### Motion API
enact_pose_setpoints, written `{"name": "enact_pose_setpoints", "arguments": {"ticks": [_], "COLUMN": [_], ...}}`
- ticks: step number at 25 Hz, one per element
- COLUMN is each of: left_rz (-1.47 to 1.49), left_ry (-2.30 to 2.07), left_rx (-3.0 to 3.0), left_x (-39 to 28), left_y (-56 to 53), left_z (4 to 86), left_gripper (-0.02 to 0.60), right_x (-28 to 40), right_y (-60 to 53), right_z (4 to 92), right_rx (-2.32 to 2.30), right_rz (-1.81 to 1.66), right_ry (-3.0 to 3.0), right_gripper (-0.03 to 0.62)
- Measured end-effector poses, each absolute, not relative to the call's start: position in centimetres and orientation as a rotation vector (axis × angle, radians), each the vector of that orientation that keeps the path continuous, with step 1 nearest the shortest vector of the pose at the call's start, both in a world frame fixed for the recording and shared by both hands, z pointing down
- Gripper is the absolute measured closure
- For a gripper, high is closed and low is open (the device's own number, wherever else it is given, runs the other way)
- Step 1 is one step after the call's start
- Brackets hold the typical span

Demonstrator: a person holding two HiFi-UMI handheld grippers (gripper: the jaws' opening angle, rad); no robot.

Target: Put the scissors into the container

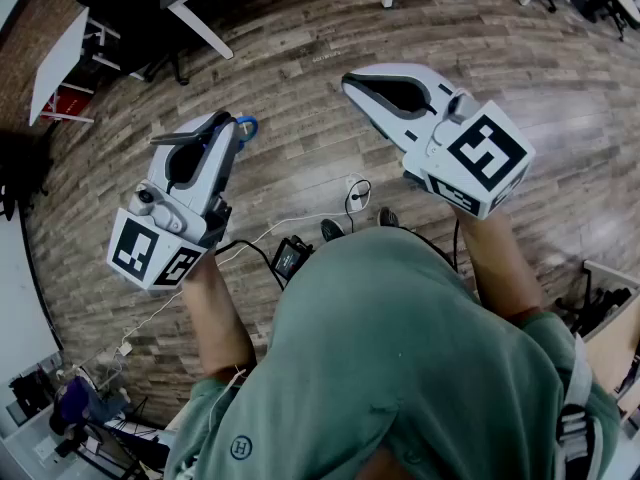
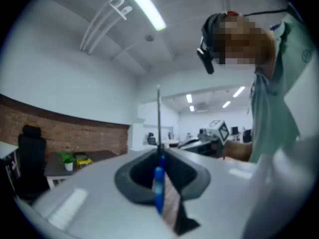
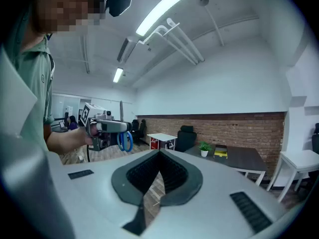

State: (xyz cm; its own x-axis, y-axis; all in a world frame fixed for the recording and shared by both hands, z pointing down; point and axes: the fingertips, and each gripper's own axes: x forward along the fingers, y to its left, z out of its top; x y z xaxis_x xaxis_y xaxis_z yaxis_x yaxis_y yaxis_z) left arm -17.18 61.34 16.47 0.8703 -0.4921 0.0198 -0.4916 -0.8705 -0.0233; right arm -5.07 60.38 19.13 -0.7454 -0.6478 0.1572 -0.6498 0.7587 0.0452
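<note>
Left gripper (image 1: 232, 120) is clamped hard on the scissors (image 2: 158, 183), thin blade pointing up and blue handle loops hanging below the jaws. It's all held level in the air over the wooden floor (image 1: 300, 88). Right gripper (image 1: 348, 82) is closed as well, with nothing in it. No container shows in any view; perhaps it sits beyond the frame. Best play here: hold that pinch firm, find the container first, line the scissors up over its mouth, lower, then let go.
</note>
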Motion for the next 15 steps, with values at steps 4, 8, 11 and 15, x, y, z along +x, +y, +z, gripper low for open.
{"name": "enact_pose_setpoints", "arguments": {"ticks": [4, 8, 11, 15], "left_rz": [-0.036, -0.036, -0.037, -0.021], "left_ry": [0.78, 0.761, 0.742, 0.715], "left_rx": [-3.024, -3.031, -3.034, -3.042], "left_x": [-17.7, -18.4, -19.1, -20.9], "left_y": [61.3, 61.1, 60.7, 60.3], "left_z": [16.9, 17.6, 18.1, 17.5], "left_gripper": [0.545, 0.545, 0.545, 0.545], "right_x": [-5.7, -6.4, -7.2, -9.1], "right_y": [60.4, 60.3, 59.9, 59.7], "right_z": [19.6, 20.3, 20.9, 20.1], "right_rx": [1.047, 1.06, 1.072, 1.091], "right_rz": [0.021, 0.025, 0.031, 0.034], "right_ry": [-2.787, -2.782, -2.779, -2.778], "right_gripper": [0.588, 0.588, 0.588, 0.588]}}
